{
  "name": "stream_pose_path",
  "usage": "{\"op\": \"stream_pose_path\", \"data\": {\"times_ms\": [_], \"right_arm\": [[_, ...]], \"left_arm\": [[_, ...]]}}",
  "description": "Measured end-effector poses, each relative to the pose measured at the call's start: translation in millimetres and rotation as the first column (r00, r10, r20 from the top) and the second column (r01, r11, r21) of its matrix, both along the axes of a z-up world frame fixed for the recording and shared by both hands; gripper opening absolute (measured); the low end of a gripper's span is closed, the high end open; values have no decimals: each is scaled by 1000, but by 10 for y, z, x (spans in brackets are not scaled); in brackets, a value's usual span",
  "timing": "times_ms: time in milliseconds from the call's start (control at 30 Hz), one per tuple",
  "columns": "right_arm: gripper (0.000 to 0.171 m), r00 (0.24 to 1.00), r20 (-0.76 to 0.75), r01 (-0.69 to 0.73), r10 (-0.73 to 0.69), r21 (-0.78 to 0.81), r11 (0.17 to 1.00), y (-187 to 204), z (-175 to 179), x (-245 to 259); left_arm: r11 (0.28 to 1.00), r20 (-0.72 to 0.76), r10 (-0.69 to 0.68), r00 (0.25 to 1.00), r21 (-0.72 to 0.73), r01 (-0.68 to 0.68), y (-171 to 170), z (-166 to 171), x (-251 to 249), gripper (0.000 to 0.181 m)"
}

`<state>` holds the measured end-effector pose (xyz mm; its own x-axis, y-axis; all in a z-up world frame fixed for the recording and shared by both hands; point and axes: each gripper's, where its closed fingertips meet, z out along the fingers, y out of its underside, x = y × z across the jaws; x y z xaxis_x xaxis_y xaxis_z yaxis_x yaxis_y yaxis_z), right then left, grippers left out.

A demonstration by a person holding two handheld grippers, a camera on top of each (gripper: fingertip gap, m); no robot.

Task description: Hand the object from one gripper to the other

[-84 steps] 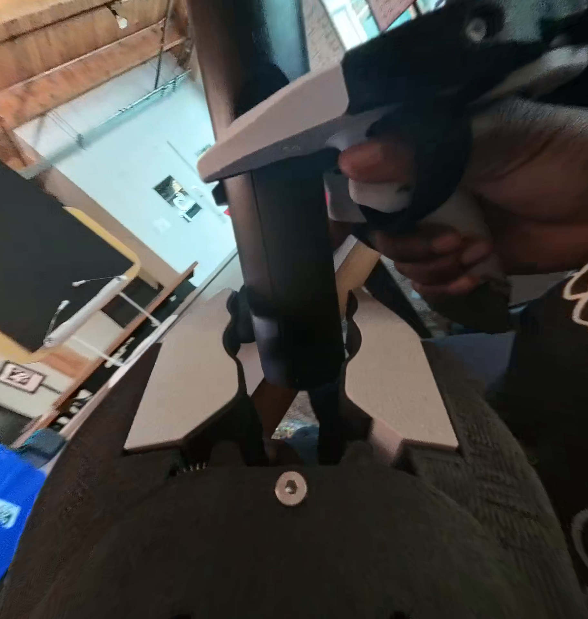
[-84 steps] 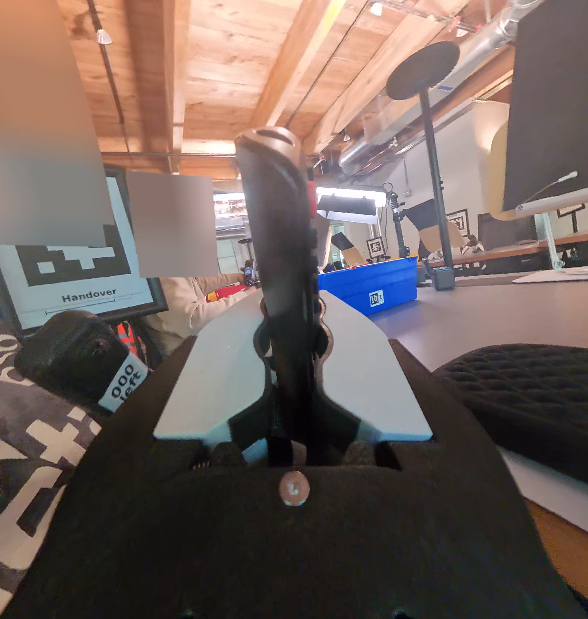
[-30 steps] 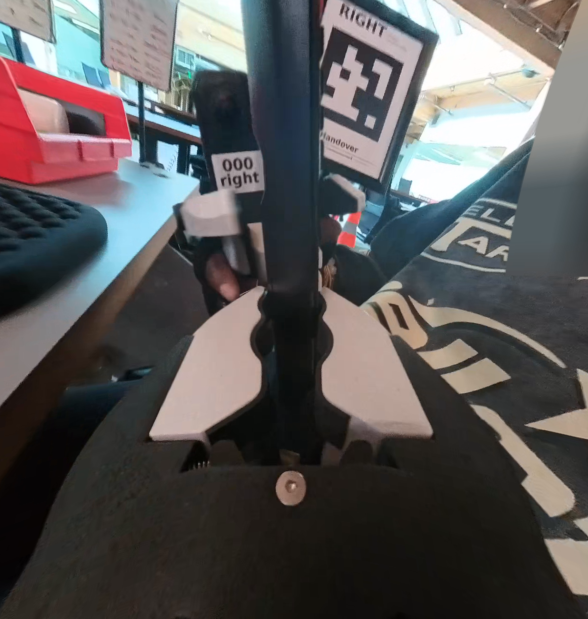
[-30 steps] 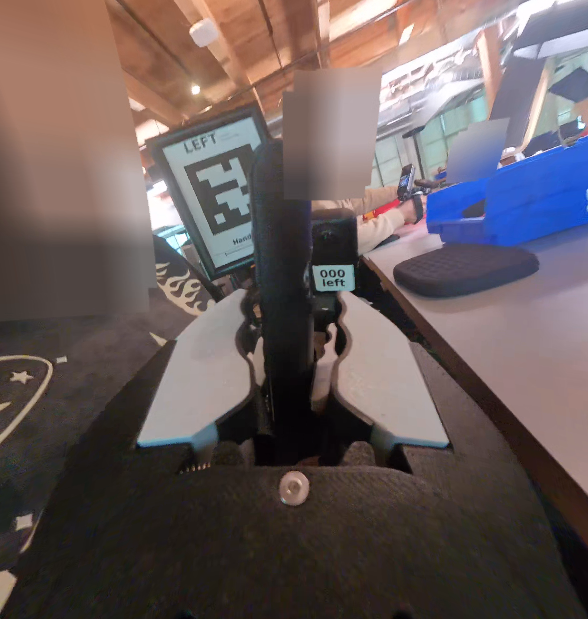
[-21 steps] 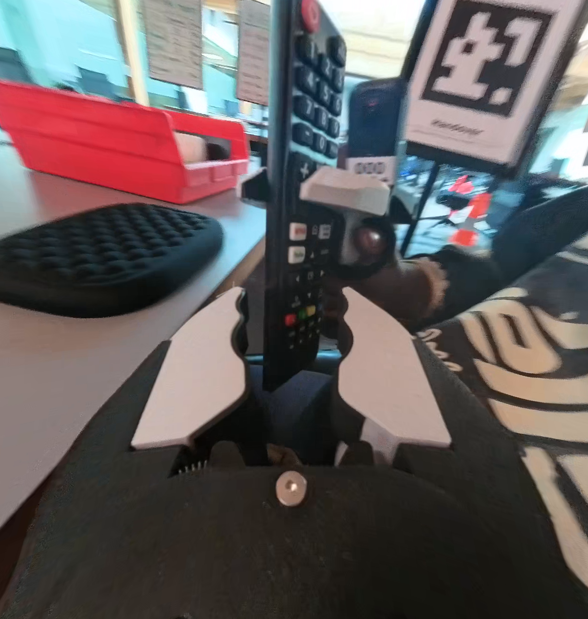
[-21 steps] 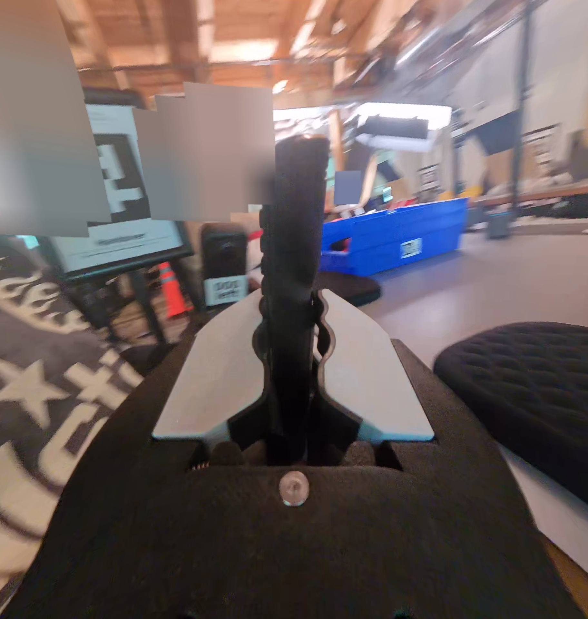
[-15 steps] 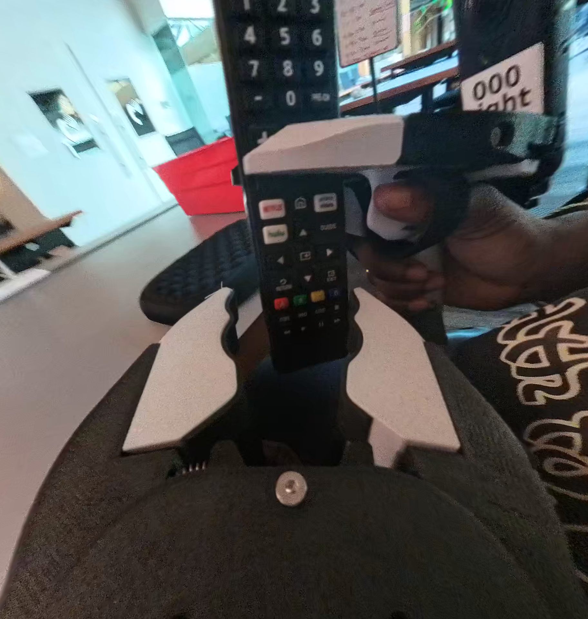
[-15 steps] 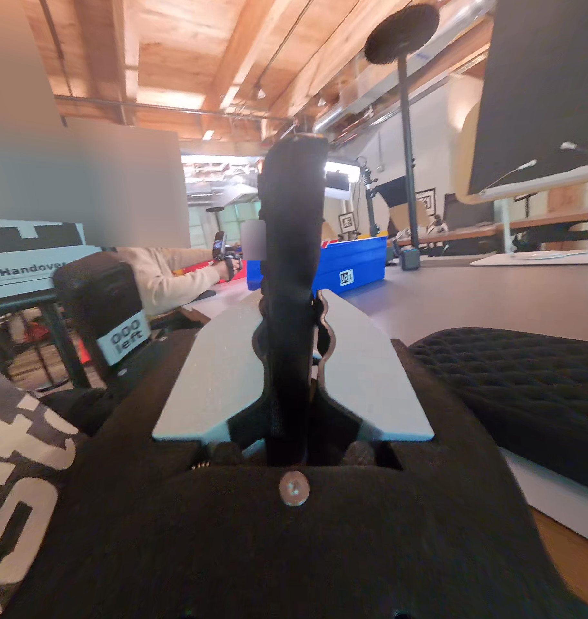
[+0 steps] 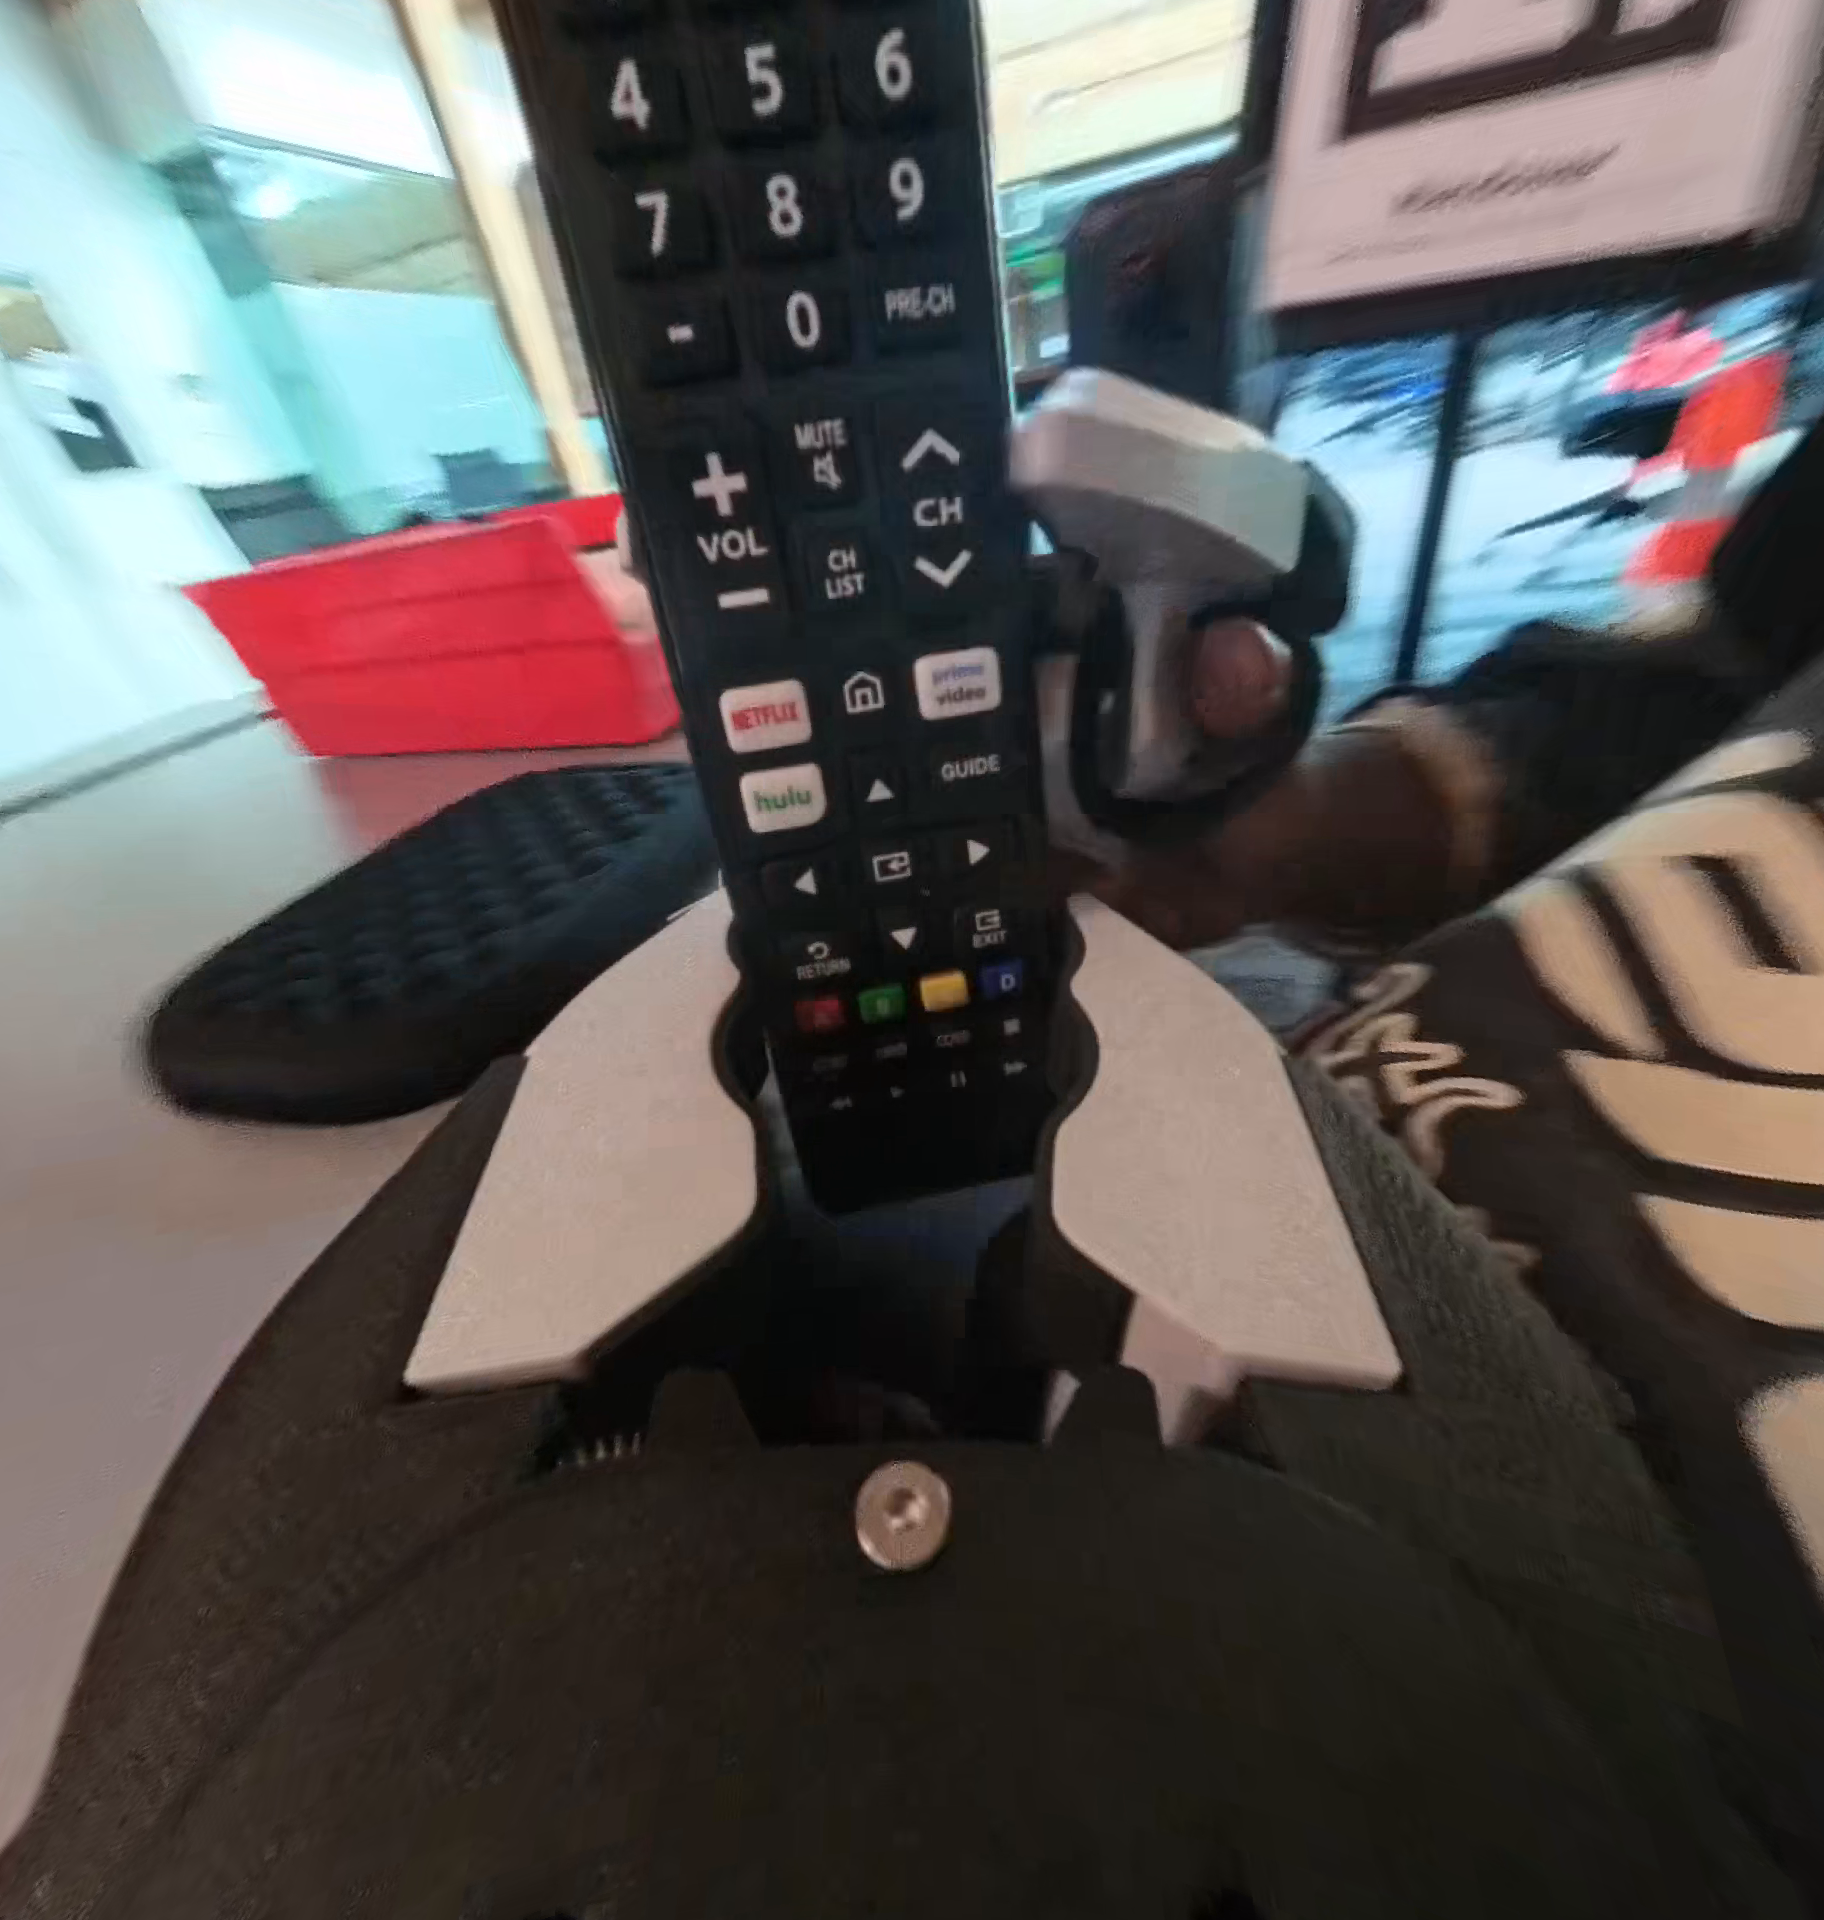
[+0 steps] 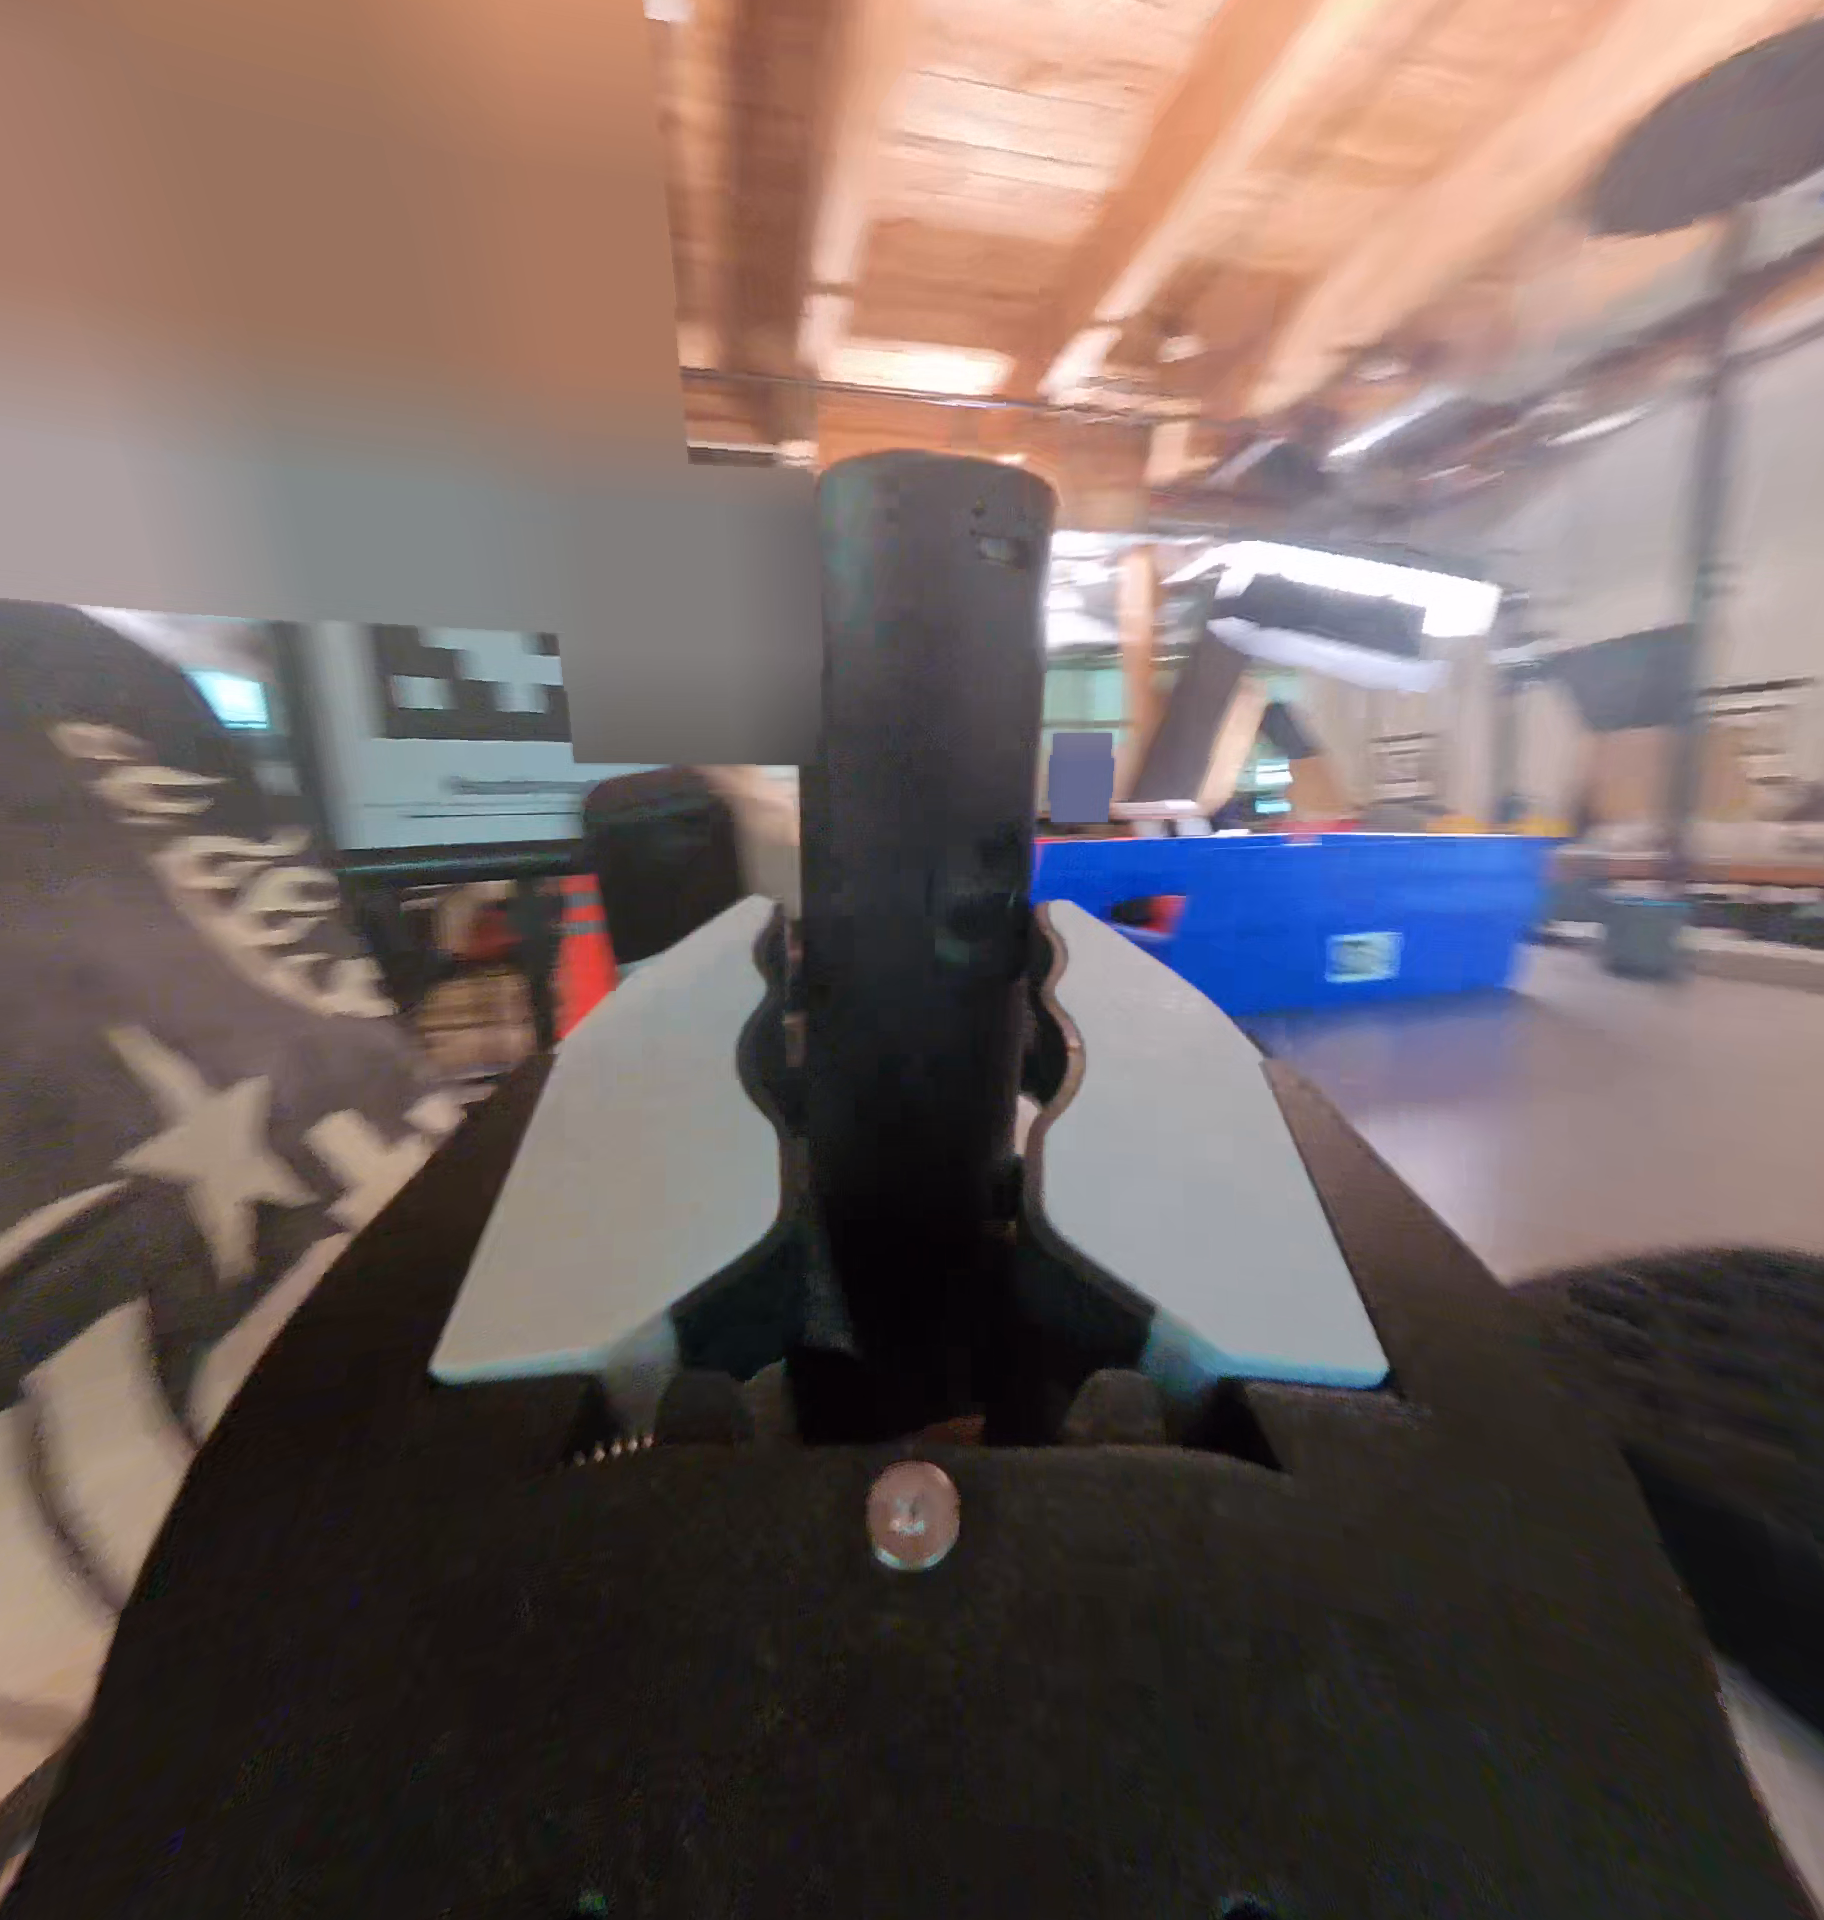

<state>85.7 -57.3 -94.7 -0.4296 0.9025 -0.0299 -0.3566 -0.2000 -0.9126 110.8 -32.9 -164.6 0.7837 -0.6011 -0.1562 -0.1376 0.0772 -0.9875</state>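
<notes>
In the left wrist view, the long black plastic remote control stood upright at twelve o'clock, its lower end now clamped between the left gripper jaws, which half a second earlier stood apart around it. In the right wrist view, the right gripper jaws were still shut on the remote, so both held it and the handover only needed the right's release.

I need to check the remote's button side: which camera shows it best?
The left wrist view: the remote control faces that camera, its buttons plainly visible between the left gripper fingers. The right wrist view shows only its plain dark back.
</notes>
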Motion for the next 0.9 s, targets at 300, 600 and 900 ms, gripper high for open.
{"op": "stream_pose_path", "data": {"times_ms": [300,600,900], "right_arm": [[50,914,63,-395,400,-80,915,-227,-23,214],[50,999,20,-36,34,109,993,-78,-45,38],[50,955,-4,295,-295,43,955,166,-62,-91]], "left_arm": [[913,143,-374,916,-118,391,-354,-10,320,52],[996,80,-74,994,-54,78,-31,8,48,59],[952,-111,267,957,182,-245,98,83,-184,29]]}}
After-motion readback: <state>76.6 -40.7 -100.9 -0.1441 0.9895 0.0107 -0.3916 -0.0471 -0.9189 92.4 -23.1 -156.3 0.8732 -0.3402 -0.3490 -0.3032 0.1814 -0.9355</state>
